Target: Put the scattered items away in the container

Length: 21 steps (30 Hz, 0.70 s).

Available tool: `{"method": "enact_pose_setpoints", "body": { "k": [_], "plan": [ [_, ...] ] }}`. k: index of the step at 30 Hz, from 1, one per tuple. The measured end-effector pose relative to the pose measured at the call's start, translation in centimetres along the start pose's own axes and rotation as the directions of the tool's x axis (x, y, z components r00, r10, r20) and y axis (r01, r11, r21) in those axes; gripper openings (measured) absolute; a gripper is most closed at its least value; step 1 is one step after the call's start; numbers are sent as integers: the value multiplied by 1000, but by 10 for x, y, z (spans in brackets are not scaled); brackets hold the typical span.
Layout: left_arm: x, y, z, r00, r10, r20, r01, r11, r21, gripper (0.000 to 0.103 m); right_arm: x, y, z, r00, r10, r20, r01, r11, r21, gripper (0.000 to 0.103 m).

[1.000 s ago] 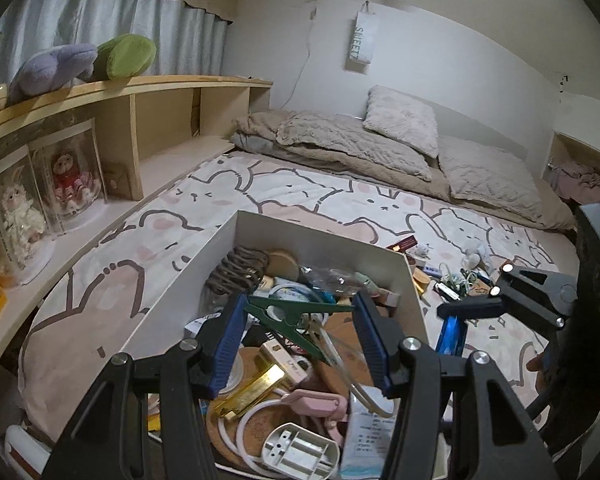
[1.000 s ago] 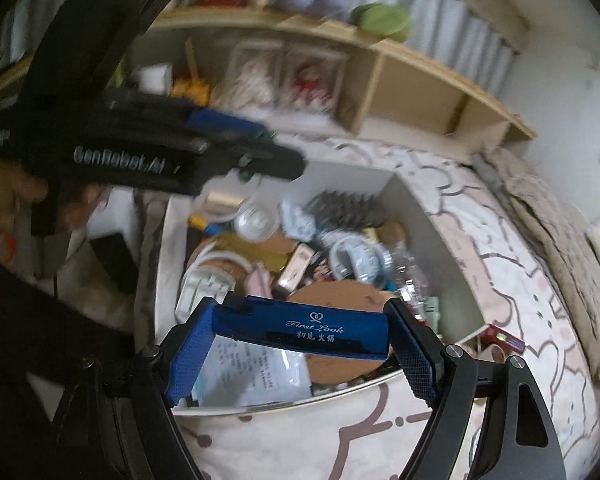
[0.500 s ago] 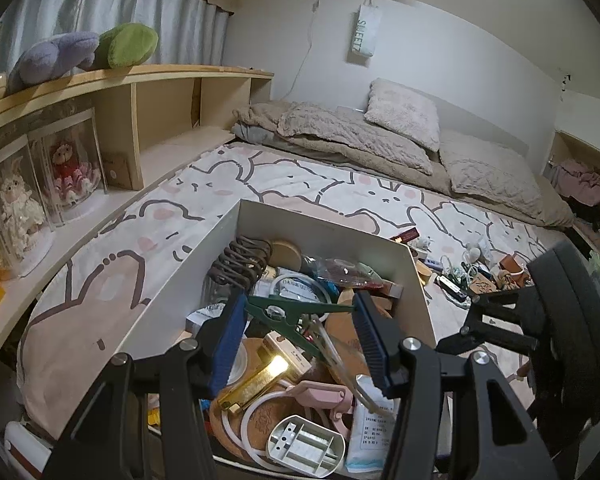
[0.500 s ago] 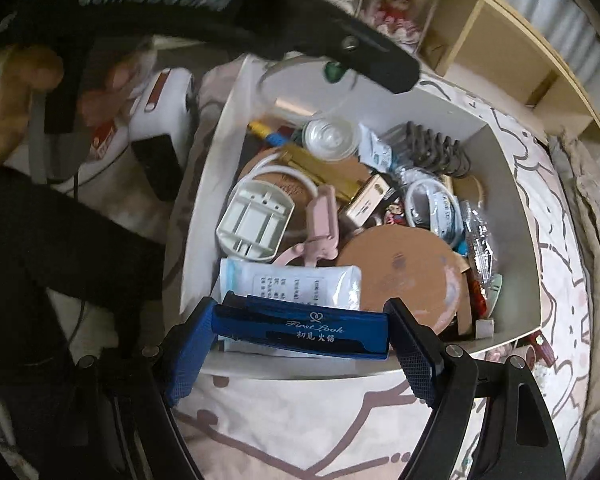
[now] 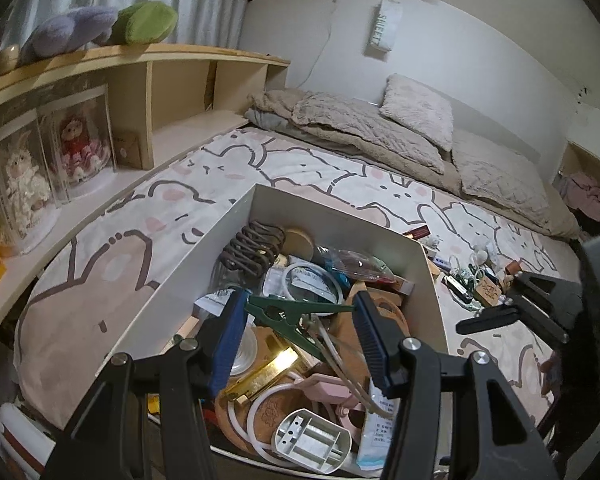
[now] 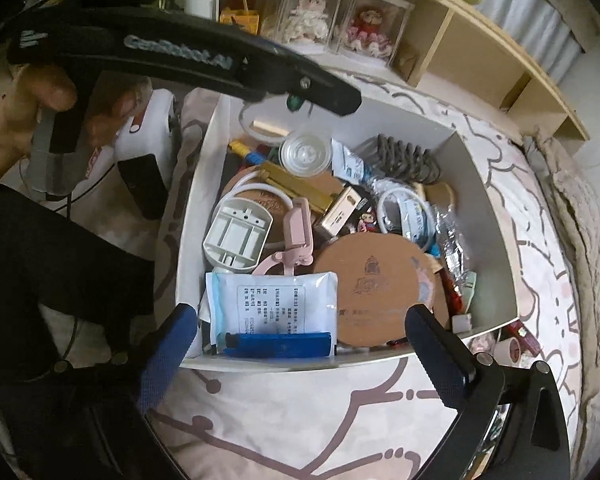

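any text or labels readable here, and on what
"SWEETZ", running vertically on the white hanging banner on the wall.
"GenRobot.AI", blurred, on the side of the left gripper.
White packet in the box: printed lines too small to read.
Round cork coaster: stamp and text too blurred to read.

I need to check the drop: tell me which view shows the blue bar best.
The right wrist view: the blue bar lies in full sight against the box's near wall, below the white packet. The left wrist view does not clearly show it.
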<state>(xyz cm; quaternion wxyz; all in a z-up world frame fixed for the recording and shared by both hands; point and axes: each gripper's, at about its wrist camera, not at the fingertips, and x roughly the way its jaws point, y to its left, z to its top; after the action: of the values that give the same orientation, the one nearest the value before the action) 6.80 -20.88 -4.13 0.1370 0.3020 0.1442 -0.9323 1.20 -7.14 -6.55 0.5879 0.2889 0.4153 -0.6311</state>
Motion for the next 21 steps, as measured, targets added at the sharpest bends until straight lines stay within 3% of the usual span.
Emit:
{"method": "enact_pose_setpoints", "body": {
  "k": [16,21],
  "plan": [
    [38,-10,3,986,20,-165,-43,990,-133,54,-31,0,-28,989,-69,134,48,988,150,103],
    [49,-18,5,980,31,-198,-62,986,-152,54,-49,-5,-48,972,-101,210,56,976,209,103]
  ]
}}
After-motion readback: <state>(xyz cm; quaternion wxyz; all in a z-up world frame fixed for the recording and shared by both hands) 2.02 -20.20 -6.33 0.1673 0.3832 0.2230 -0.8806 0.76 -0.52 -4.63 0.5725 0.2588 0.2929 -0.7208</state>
